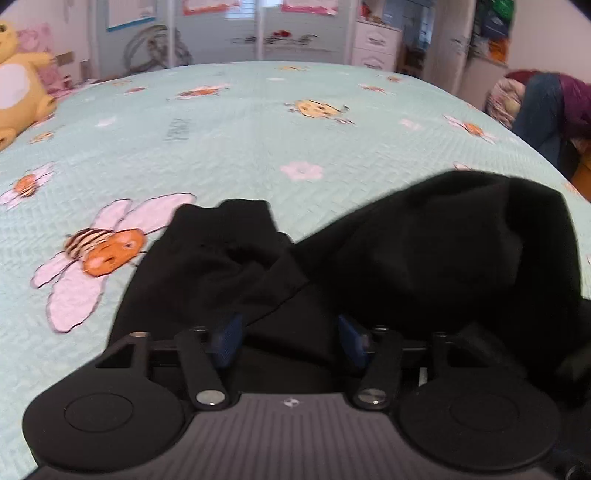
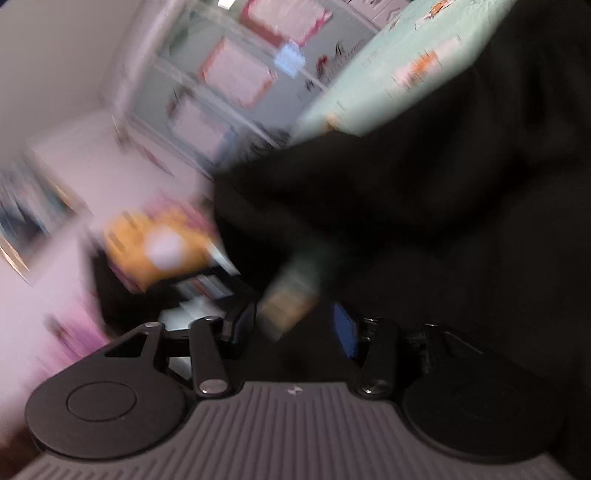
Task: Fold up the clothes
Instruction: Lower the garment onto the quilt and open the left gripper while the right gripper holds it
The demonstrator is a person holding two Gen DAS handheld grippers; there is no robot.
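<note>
A black garment (image 1: 424, 251) lies bunched on the mint bedspread (image 1: 240, 140) and drapes over my left gripper (image 1: 291, 332). The blue pads (image 1: 229, 336) stand apart with black cloth between and over them; the fingertips are hidden, so a grip cannot be confirmed. In the right wrist view everything is blurred and tilted. The same black garment (image 2: 443, 203) fills the right side and covers my right gripper (image 2: 295, 325). Its blue pads (image 2: 345, 328) stand apart with cloth around them.
A yellow plush bear (image 1: 18, 85) sits at the bed's far left and shows as a blur in the right wrist view (image 2: 155, 251). White wardrobes (image 1: 258, 33) stand behind the bed. A pile of clothes (image 1: 546, 107) lies off the right edge.
</note>
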